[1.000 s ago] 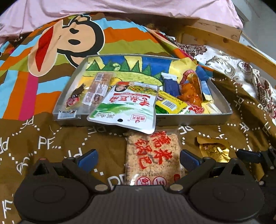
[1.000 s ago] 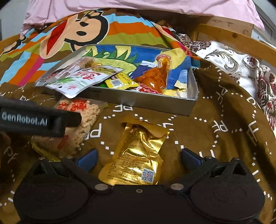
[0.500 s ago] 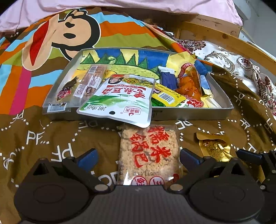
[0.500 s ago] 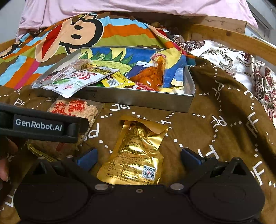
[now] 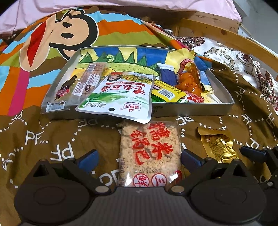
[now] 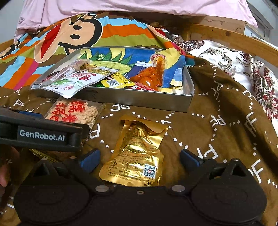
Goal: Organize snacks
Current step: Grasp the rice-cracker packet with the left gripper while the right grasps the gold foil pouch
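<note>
Down low, the left hand-held gripper [image 5: 139,159] sits with its blue pads spread wide, the rice-cracker pack [image 5: 150,154] lying flat on the brown blanket [image 5: 52,139] squarely between them. Nothing pinched yet; the right pad looks to be at the pack's edge, the left pad stands clear. That straddle reads like a set-up for a sideways squeeze across the pack's width.

Over to the right hand-held gripper [image 6: 139,159]: same story, jaws gaping, and the gold foil pouch [image 6: 139,153] lies between the pads, untouched on both sides as far as I can tell. The pouch is puffed and crinkled, so I'd judge it could slip or buckle under a pinch.

Both packs lie on the bed, just short of the metal tray [image 5: 191,111], which is surely where they're headed. The rice-cracker pack's far end tucks under the white-and-green pouch [image 5: 119,99], which overhangs the tray's near wall. Lift carelessly and that one could get dragged out.

Further in, the tray already holds a clear-wrapped snack bar [image 5: 86,81] along the left, a yellow packet [image 5: 166,92], a blue sachet [image 5: 167,74] and an orange pickle bag [image 5: 189,81] propped on the right. Its illustrated floor is still bare toward the back.

Beyond lies the striped monkey-print cover [image 5: 69,31], then a pink pillow [image 5: 121,5].
</note>
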Available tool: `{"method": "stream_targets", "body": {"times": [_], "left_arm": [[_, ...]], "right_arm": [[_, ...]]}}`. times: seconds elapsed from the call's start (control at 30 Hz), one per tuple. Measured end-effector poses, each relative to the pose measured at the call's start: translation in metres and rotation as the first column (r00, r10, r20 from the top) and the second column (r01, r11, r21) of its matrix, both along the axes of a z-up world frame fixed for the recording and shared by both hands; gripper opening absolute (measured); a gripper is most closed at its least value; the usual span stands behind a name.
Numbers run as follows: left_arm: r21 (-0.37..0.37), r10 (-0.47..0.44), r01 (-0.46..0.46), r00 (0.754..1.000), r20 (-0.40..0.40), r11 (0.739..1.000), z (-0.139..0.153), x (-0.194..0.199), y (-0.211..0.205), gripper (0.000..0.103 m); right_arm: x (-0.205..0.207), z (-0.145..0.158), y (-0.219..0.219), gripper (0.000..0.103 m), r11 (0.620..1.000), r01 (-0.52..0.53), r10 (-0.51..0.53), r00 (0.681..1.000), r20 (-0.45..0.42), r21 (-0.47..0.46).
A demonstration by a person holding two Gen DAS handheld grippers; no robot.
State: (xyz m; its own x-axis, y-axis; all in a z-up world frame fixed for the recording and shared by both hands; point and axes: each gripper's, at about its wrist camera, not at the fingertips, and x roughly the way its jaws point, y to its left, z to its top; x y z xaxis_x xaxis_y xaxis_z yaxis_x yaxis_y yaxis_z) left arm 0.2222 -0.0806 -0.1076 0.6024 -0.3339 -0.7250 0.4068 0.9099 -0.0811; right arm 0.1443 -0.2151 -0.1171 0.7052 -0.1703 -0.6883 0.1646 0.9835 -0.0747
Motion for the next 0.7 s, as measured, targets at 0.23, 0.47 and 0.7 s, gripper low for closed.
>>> {"method": "stream_targets", "body": {"times": [0.23,0.47,0.7], "left_arm": [[0.017,-0.009,0.009,1.0,0.009,1.0,0.0001,-0.002,-0.0017,0.102],[0.021,-0.009,0.008,1.0,0.014,1.0,-0.0008,-0.003,-0.0016,0.102],[0.025,-0.025,0.024,0.999,0.022,0.999,0.0004,-0.0056,-0.0034,0.094]], "right_arm": [[-0.0035,0.0028,0.0045,0.077,1.0,-0.013,0.013,1.0,0.016,-0.004],[-0.0041,0.006,0.0094,0.058,0.999,-0.034,0.034,0.999,0.017,0.004],[-0.0055,0.0077,0.0098,0.051,0.999,-0.033,0.032,0.999,0.017,0.018]]}}
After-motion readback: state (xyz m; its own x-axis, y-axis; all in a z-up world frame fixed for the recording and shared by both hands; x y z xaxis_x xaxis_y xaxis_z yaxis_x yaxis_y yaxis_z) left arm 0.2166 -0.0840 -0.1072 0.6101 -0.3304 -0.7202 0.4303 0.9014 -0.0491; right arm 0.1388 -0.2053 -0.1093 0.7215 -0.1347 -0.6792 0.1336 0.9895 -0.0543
